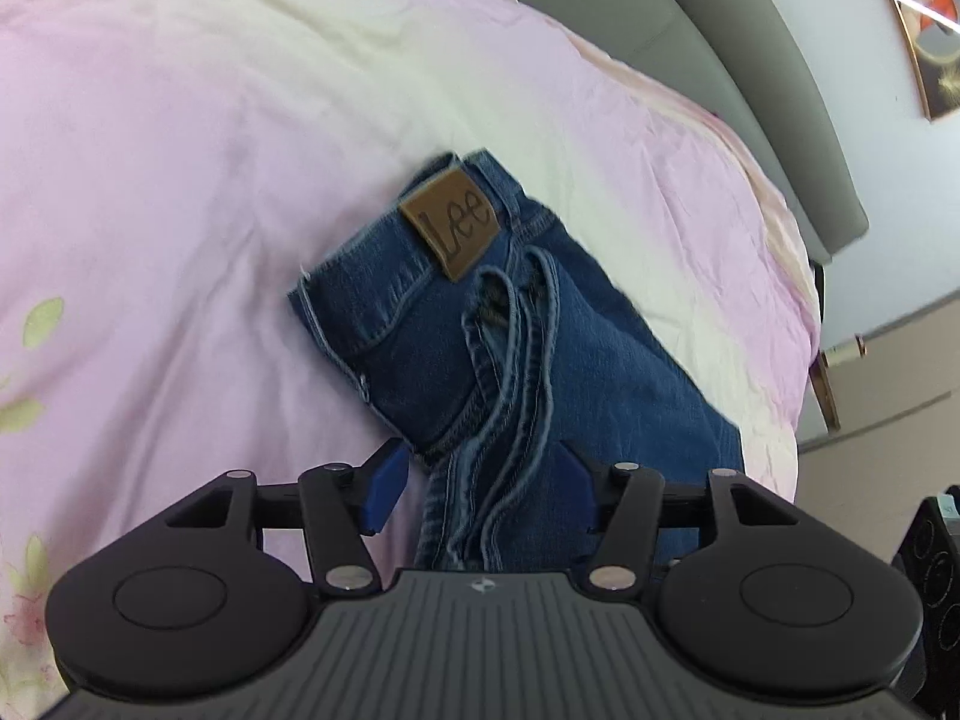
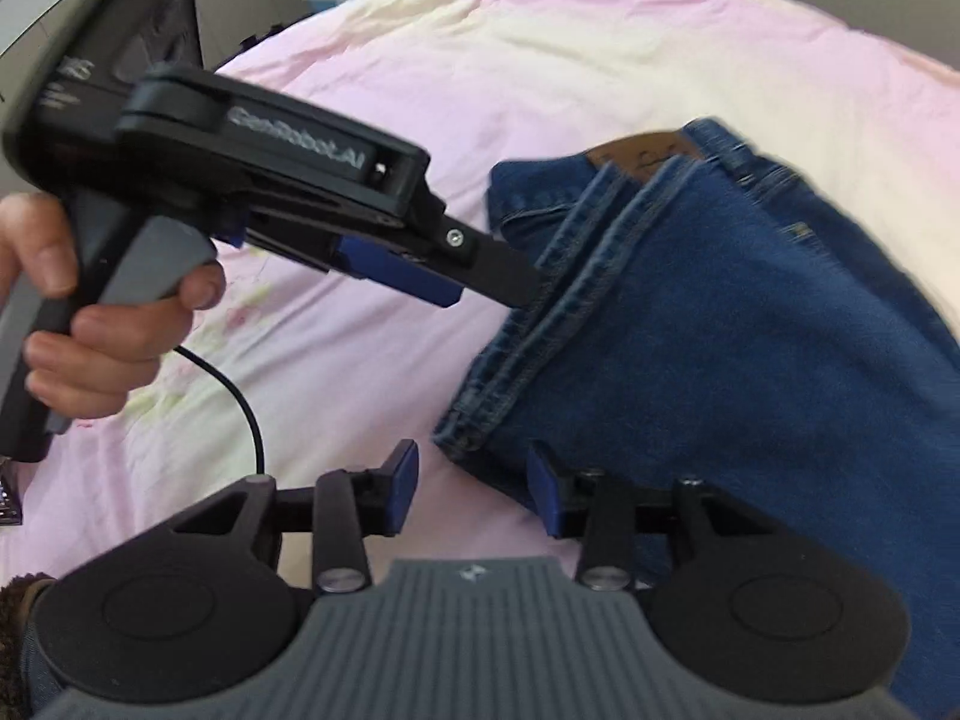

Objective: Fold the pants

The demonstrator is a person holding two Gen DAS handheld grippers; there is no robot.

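Note:
Blue jeans (image 1: 540,330) with a brown Lee patch (image 1: 453,222) lie folded on the pink bed cover (image 1: 180,180). The leg hems (image 1: 498,420) rest on top near the waistband. My left gripper (image 1: 480,483) is open, its blue pads either side of the hems, just above them. In the right wrist view the jeans (image 2: 750,330) lie at right, and the left gripper (image 2: 480,276) reaches in from the left with a finger touching the hem edge (image 2: 540,324). My right gripper (image 2: 474,495) is open at the near corner of the folded leg, its right pad over the denim.
A grey headboard (image 1: 750,60) and a framed picture (image 1: 924,18) on the wall lie beyond the bed. The bed edge drops off at right to the floor (image 1: 888,408). A hand (image 2: 90,312) holds the left gripper's handle, with a black cable (image 2: 240,402) trailing.

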